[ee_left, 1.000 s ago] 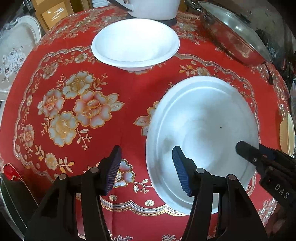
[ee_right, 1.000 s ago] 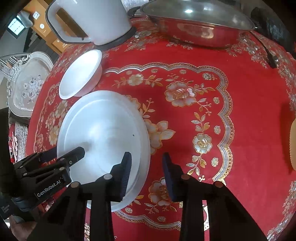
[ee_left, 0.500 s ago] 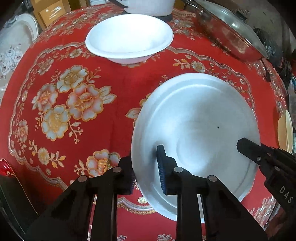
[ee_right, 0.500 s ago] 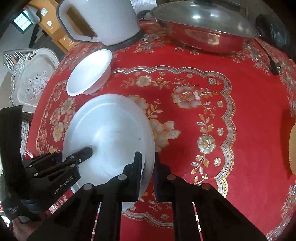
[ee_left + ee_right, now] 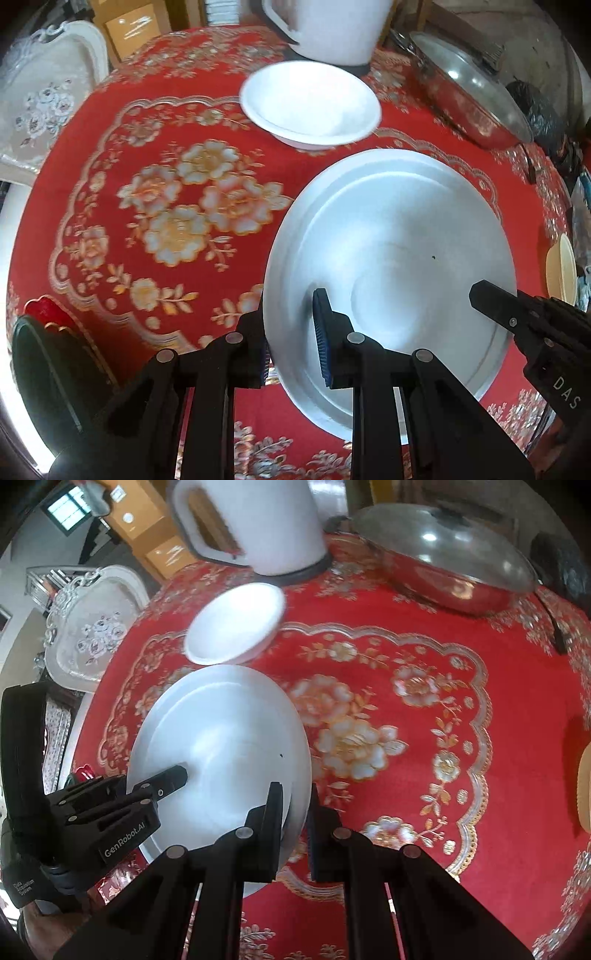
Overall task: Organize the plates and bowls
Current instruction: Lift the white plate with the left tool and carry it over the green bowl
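Both grippers are clamped on the same large white plate (image 5: 399,258), which sits at the near edge of the desk (image 5: 110,229) under its red floral cloth. The left gripper (image 5: 291,332) has just been closing: one finger sits under the plate's left rim and the blue-padded one presses on its upper face. The right gripper (image 5: 295,819) has closed on the opposite, right rim, its two fingers drawn tight with the thin edge between them. So the plate lies between the two hands, held across its width, and its near side looks tipped slightly off the cloth. The white bowl (image 5: 310,103) stands just beyond the plate's far rim, close but apart, toward the far edge of the desk in front of the white kettle (image 5: 251,520). The coming move probably turns on that line: bowl straight ahead of both grippers, neither hand clearly nearer. A lidded steel wok (image 5: 450,565) sits at the far right corner.
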Demonstrator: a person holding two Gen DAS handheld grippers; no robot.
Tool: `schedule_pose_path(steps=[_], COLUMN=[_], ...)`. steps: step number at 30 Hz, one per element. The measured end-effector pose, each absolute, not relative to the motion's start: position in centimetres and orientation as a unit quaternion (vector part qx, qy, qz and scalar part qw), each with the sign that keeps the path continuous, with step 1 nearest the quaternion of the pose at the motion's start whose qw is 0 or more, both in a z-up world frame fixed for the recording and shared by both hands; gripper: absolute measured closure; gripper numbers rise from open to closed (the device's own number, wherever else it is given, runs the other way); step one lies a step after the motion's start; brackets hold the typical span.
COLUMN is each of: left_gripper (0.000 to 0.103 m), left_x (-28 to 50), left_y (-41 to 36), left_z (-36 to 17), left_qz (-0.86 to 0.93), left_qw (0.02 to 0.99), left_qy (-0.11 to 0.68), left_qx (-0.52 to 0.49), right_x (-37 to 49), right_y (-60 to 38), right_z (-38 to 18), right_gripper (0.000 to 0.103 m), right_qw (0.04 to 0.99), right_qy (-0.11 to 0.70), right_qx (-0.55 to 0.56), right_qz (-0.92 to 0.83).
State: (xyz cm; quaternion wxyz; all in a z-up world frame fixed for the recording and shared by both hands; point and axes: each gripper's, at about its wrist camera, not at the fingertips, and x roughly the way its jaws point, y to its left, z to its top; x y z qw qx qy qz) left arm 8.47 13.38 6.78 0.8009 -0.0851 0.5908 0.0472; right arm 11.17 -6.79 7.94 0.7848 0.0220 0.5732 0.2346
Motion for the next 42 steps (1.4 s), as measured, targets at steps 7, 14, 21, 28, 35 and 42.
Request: schedule_pose_path(steps=[7,14,21,28,35,42], left_gripper=[0.083,0.083,0.083,0.083,0.083,0.083], left_x=[6.8,4.7,2.4,0.1,-2.6,-4.9], left_y=[16.0,18.6,21.4,23.9,26.7,29.6], left_z=[8.2,9.4,10.7,11.8,12.7,12.8], left_qz=[0.065,0.084,0.109,0.132,0.162,0.193], left_qw=[0.805,0.808,0.812,0.814,0.814,0.807], left_qy=[0.581,0.571,0.558,0.548,0.537,0.533], left_qx=[-0.099,-0.114,-0.128,-0.14,-0.151,-0.164], right_x=[10.3,9.3,7.9,6.4,4.8,3.3], right_y=[-4.1,-1.5,1.6,4.3,7.6,10.9], right_z=[9.0,10.2,11.3,12.6,13.0,13.0], right_gripper=[0.093,0.093,0.093,0.093,0.092,0.091], right_qw=[0.782,0.781,0.777,0.774,0.763,0.751], right_qy=[0.566,0.557,0.547,0.534,0.528,0.524], right_qx=[0.009,-0.011,-0.032,-0.051,-0.07,-0.088], right_qz=[0.259,0.283,0.309,0.337,0.366,0.393])
